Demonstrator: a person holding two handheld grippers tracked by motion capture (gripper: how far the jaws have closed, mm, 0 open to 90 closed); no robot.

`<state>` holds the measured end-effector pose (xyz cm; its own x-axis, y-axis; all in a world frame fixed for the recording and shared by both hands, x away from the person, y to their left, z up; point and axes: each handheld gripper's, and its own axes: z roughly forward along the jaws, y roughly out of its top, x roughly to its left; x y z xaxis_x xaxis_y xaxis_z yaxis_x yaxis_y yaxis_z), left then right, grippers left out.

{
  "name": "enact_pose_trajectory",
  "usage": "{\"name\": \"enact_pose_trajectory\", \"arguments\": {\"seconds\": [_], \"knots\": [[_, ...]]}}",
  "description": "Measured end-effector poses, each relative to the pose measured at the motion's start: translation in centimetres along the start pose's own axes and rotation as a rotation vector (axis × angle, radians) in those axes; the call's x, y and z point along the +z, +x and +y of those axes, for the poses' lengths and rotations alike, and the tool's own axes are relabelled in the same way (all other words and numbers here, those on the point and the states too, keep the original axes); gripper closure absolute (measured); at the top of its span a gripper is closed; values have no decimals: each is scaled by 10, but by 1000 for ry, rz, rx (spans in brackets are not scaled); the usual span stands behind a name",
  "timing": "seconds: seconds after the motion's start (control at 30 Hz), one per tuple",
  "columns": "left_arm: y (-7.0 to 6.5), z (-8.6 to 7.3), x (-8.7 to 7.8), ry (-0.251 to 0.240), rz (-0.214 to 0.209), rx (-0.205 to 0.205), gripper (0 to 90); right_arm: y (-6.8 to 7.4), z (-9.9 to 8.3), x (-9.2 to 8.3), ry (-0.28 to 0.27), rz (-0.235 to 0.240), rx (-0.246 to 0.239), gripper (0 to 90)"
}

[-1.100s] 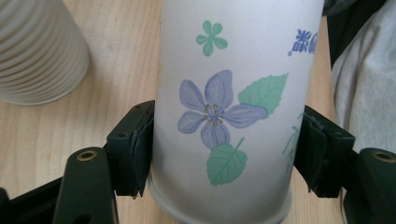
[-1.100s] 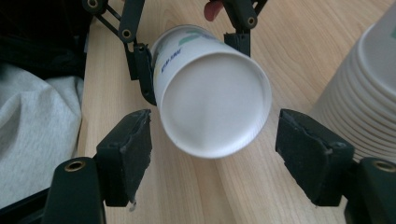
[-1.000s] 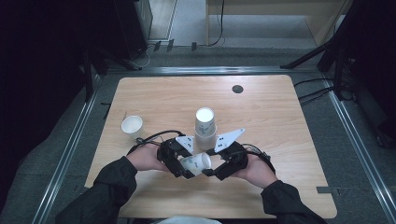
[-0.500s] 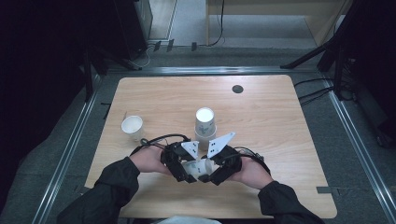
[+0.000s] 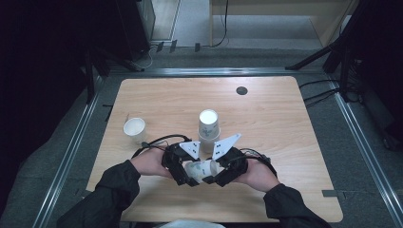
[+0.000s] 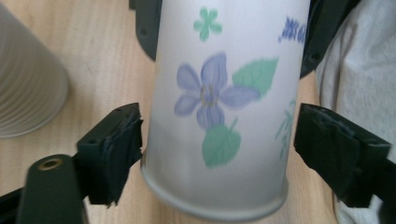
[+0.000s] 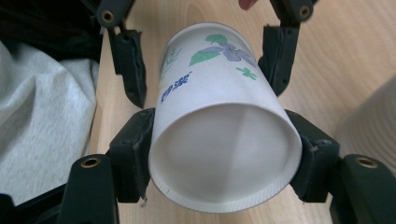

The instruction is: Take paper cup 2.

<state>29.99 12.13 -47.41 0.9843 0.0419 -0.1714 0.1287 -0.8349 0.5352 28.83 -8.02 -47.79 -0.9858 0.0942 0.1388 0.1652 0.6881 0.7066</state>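
A white paper cup printed with purple flowers lies on its side between my two grippers, just above the table's near edge. My right gripper has just been closing, and its pads press both sides of the cup near the wide rim. My left gripper has just been opening. The cup is still between its jaws, with a thin gap at each pad. In the high view the left gripper and the right gripper point at each other.
A stack of upside-down paper cups stands at mid table, just beyond the grippers. A single white cup stands upright at the left. A black round cap sits in the table at the back. The person's grey garment is behind the near edge.
The two grippers have drawn closer together around the cup. The left jaws have let go of it and the right jaws have closed on it.
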Motion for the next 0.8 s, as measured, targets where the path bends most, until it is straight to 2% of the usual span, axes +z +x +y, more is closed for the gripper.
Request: {"name": "enact_pose_trajectory", "arguments": {"seconds": [0.17,0.27,0.37,0.6,0.63,0.73,0.8], "knots": [[3,-4,-7,-50,39,-30,103,-3,-1,-11,-26,-13,19,339],[2,-5,-13,-84,74,-27,103,-4,0,-18,-59,-18,19,339],[2,-9,-18,-138,68,-52,108,-5,2,-23,-76,-20,23,339],[-6,-12,-23,-209,74,-65,119,-2,11,-31,-124,-6,-1,339],[-7,-12,-24,-222,67,-74,124,-1,12,-32,-129,0,-4,339],[-13,-10,-26,-250,78,-77,126,-3,14,-31,-128,11,-13,339],[-15,-10,-28,-270,86,-79,127,-4,15,-32,-137,34,-11,339]]}}
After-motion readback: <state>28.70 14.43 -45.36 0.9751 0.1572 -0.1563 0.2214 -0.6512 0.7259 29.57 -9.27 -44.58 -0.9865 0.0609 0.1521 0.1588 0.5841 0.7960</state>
